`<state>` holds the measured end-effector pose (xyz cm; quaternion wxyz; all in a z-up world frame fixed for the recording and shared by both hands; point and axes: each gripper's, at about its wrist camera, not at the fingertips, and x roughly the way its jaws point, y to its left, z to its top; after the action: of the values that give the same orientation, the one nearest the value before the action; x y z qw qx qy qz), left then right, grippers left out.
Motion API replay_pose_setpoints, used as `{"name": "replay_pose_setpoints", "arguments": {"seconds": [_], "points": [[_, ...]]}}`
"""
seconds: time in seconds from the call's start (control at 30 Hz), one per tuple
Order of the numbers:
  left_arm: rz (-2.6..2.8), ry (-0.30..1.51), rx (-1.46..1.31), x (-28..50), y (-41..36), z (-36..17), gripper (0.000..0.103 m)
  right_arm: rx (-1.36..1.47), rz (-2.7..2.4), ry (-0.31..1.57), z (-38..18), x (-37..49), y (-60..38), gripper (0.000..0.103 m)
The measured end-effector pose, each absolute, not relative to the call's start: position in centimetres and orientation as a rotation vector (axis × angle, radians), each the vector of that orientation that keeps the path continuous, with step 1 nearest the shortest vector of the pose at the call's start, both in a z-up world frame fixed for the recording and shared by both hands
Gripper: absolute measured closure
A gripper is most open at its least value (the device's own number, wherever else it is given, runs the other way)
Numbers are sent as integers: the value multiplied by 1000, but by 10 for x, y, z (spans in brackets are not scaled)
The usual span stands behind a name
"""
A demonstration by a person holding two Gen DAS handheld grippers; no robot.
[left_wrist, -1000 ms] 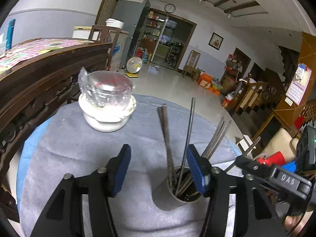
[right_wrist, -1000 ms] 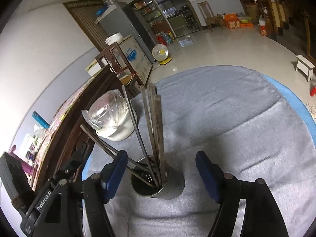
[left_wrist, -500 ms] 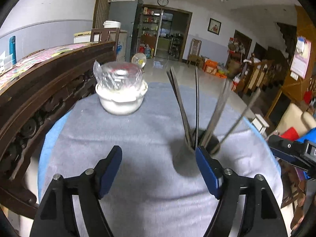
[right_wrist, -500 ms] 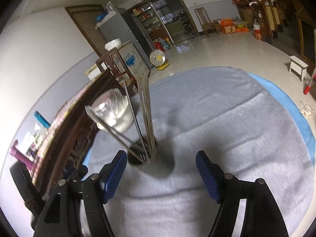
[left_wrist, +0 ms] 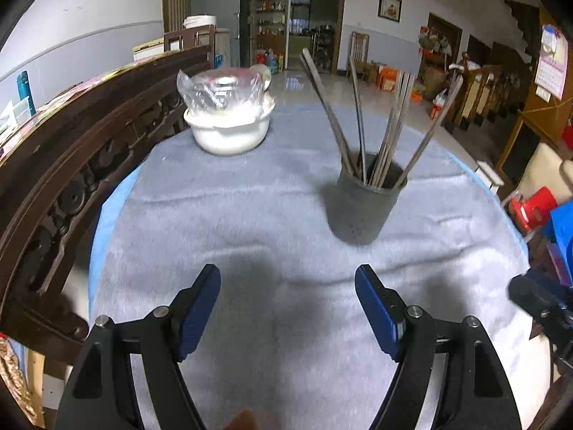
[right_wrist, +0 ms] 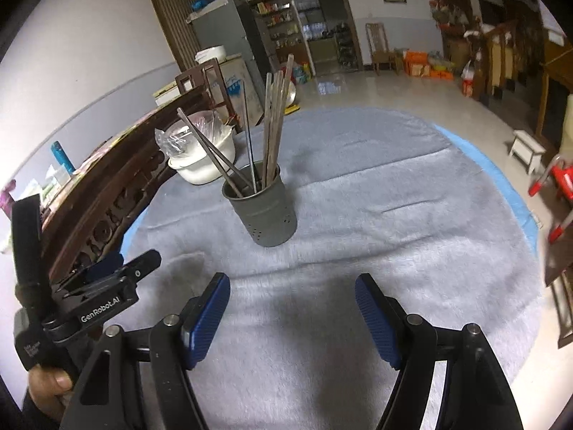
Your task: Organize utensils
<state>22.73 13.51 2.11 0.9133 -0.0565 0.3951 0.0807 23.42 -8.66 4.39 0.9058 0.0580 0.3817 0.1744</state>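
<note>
Nearest, both tools empty and spread wide: left gripper [left_wrist: 288, 304] and right gripper [right_wrist: 292, 306] poised low over the bare grey cloth [left_wrist: 272, 222], side by side, pointing level toward the holder, touching nothing. Farther on, metal chopsticks [right_wrist: 272, 125] standing fanned in the grey holder [right_wrist: 263, 211] mid-table, apparently all gathered, so best kept clear of the leaning tips and the holder left upright. Beyond, to the left, a white bowl [left_wrist: 229, 129] wrapped in plastic, near the carved wooden rail [left_wrist: 71, 136].
</note>
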Motion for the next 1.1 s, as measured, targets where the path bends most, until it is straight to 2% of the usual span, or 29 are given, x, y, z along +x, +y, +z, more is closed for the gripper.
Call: {"name": "replay_pose_setpoints", "arguments": {"seconds": [0.1,0.23,0.3,0.5,0.6,1.1], "points": [[157,811,-93,219,130,20,24,108,348,726,50,217,-87,27],[155,792,-61,208,123,24,13,56,319,662,57,203,-85,26],[165,773,-46,203,121,28,11,27,294,636,61,199,-83,25],[154,766,-58,200,121,37,10,-7,258,611,64,198,-81,19],[163,769,-44,200,120,39,2,-18,254,610,64,197,-81,16],[148,736,-65,200,121,58,2,-15,245,530,78,188,-85,12]]}}
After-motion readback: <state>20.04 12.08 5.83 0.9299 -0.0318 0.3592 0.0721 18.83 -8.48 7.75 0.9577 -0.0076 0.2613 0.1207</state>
